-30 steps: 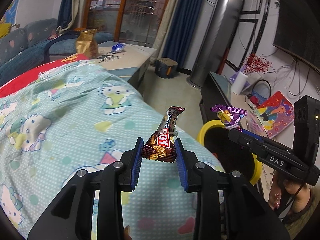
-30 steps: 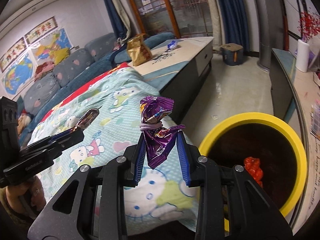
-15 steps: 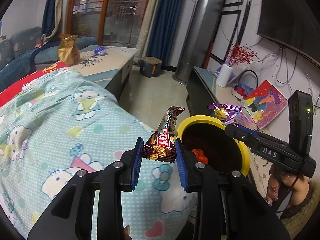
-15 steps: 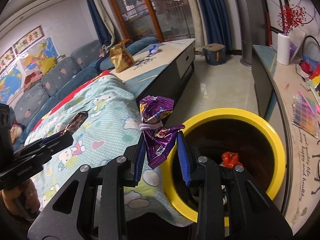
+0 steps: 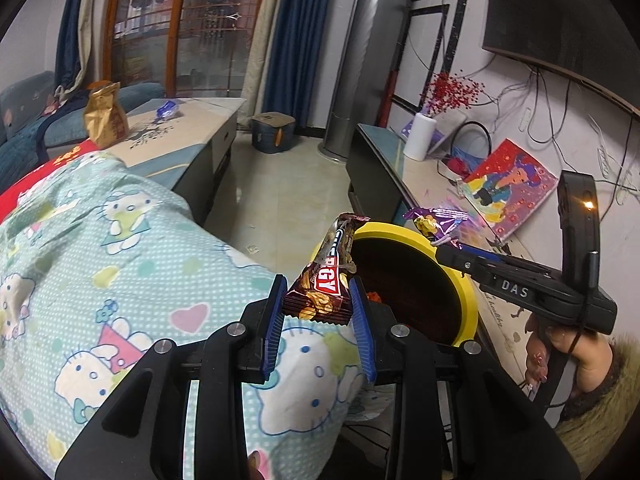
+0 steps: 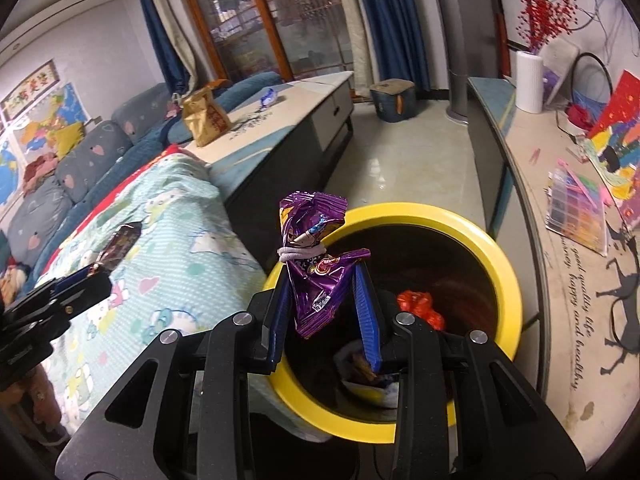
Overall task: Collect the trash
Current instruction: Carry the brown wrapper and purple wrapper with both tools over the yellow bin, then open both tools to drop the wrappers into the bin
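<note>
Pinching a brown foil snack-bar wrapper [image 5: 325, 280] between its blue fingers [image 5: 273, 320], the left gripper [image 5: 319, 318] hangs over the cartoon-print bedspread [image 5: 120, 264] — just beside the round yellow-rimmed trash bin [image 6: 506, 276]. Over that bin, the right gripper [image 6: 323, 308] clamps a crumpled purple foil wrapper [image 6: 314, 264].

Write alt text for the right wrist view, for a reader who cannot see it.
The right gripper holds a crumpled purple wrapper in its jaws, above the near rim of a yellow-rimmed bin with red trash inside. A cartoon-print blanket lies to the left, where the left gripper holds a brown wrapper.
</note>
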`<state>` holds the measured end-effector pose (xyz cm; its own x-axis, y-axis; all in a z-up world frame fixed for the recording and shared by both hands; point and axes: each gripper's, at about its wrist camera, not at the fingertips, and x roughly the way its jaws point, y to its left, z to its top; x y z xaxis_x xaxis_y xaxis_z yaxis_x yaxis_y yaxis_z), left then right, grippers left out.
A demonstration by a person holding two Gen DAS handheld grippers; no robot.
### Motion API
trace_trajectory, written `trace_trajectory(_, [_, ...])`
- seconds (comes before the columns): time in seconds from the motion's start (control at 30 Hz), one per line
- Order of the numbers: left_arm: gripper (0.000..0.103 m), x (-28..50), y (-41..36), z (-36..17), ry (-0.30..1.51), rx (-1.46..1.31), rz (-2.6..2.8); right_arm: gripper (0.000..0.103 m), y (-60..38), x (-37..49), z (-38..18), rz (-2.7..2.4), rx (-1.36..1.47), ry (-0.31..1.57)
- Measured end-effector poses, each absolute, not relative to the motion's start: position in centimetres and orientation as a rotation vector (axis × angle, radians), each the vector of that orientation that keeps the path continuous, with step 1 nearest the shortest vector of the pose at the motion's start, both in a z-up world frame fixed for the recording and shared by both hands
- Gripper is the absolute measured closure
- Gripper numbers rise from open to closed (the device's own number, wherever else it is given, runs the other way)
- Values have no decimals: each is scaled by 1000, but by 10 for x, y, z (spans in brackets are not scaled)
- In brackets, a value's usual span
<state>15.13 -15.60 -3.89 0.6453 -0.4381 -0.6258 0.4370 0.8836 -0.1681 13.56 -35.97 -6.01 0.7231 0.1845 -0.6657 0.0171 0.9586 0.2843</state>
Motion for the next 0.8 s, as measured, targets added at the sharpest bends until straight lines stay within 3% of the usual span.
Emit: trace_trajectory(0.8, [72, 155, -236, -79, 774, 110, -643, 74, -424, 136, -89, -21, 395, 838])
